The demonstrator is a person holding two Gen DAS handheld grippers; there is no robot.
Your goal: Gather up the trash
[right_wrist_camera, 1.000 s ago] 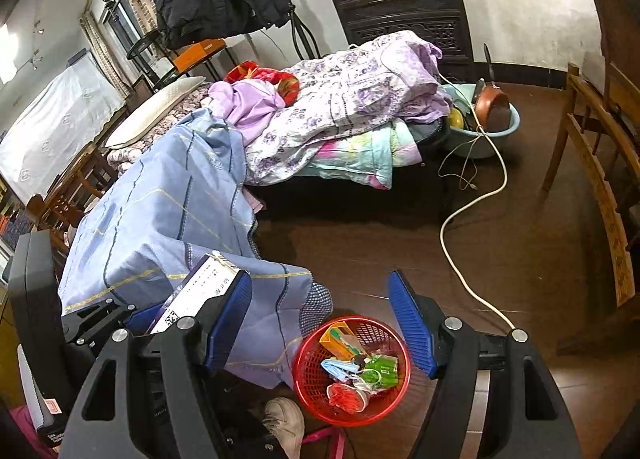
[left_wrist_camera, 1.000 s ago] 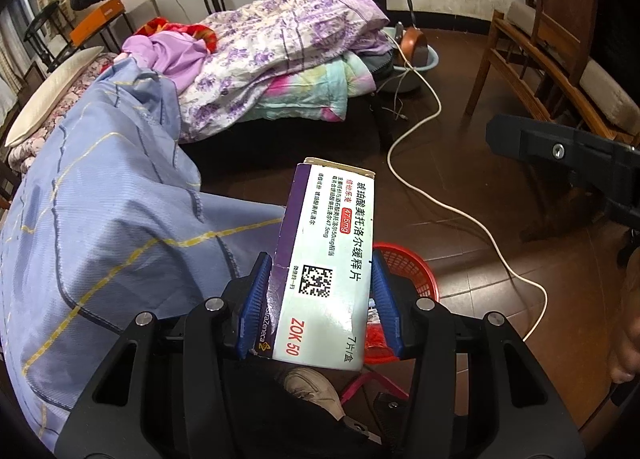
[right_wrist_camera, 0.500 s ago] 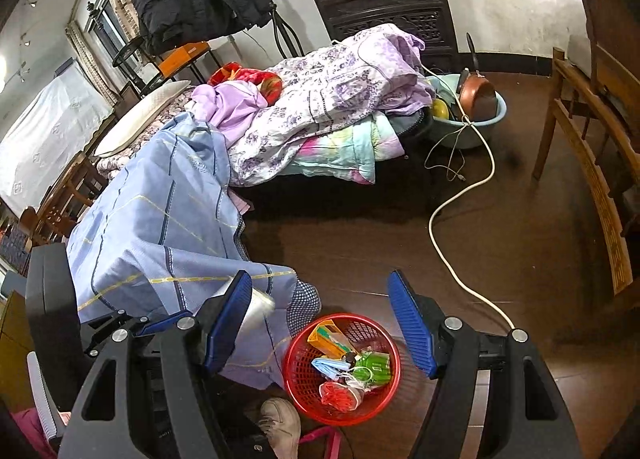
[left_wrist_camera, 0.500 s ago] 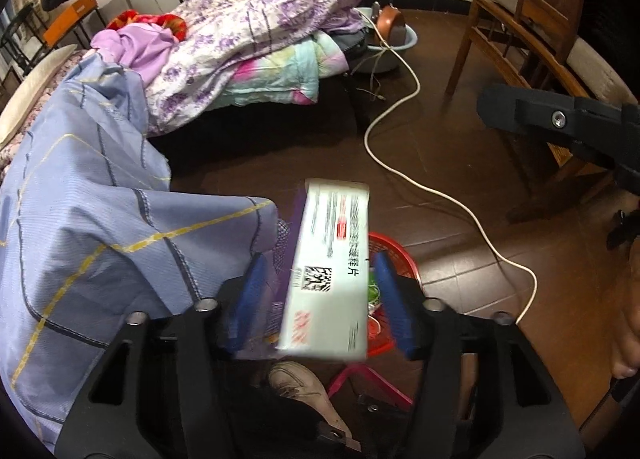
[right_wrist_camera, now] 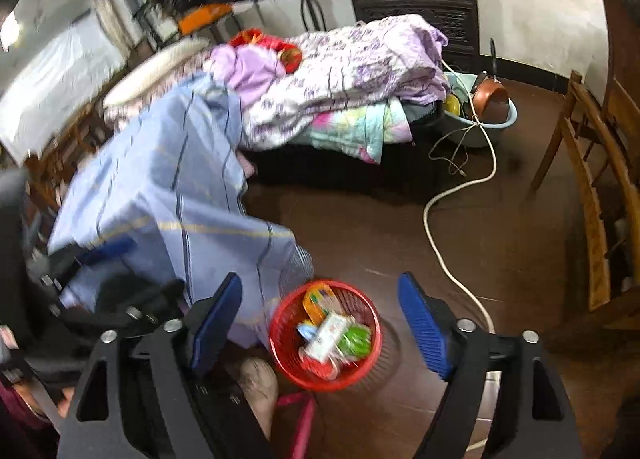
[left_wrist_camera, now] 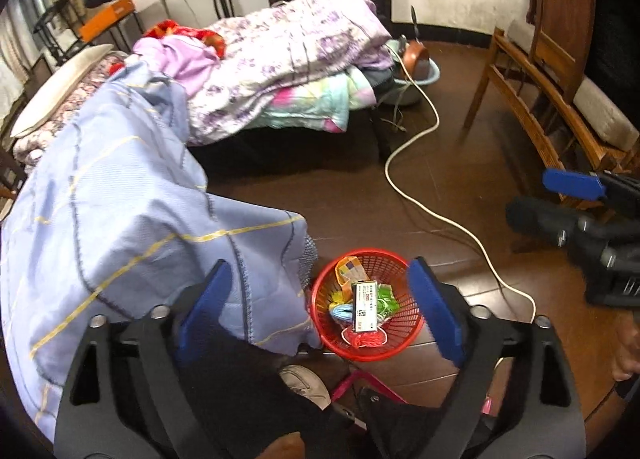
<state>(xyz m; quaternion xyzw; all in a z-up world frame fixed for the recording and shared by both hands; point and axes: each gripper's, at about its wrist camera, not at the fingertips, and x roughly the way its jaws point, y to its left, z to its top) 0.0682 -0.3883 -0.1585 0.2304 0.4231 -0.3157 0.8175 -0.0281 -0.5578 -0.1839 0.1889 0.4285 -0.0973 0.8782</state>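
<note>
A red mesh basket [left_wrist_camera: 405,339] stands on the dark floor with several wrappers in it. On top of them lies a white and purple medicine box [left_wrist_camera: 365,305], label up. My left gripper [left_wrist_camera: 318,265] hovers above the basket, jaws opening, with nothing between the blue pads. In the right wrist view the same basket [right_wrist_camera: 281,343] and the box [right_wrist_camera: 330,333] lie below my right gripper [right_wrist_camera: 320,279]. Its jaws are opening too and hold nothing. One blue pad [left_wrist_camera: 572,185] of the right gripper shows at the far right of the left wrist view.
A blue checked quilt [left_wrist_camera: 120,211] hangs down left of the basket. A white cable [left_wrist_camera: 436,215] snakes across the floor to a basin [right_wrist_camera: 500,119] with a pot. A wooden chair [left_wrist_camera: 532,115] stands on the right. A shoe [left_wrist_camera: 306,383] and a pink frame [left_wrist_camera: 360,379] sit just below the basket.
The left gripper let go of the medicine box, which dropped into the red basket; its jaws spread wide. The right gripper's jaws widened a little.
</note>
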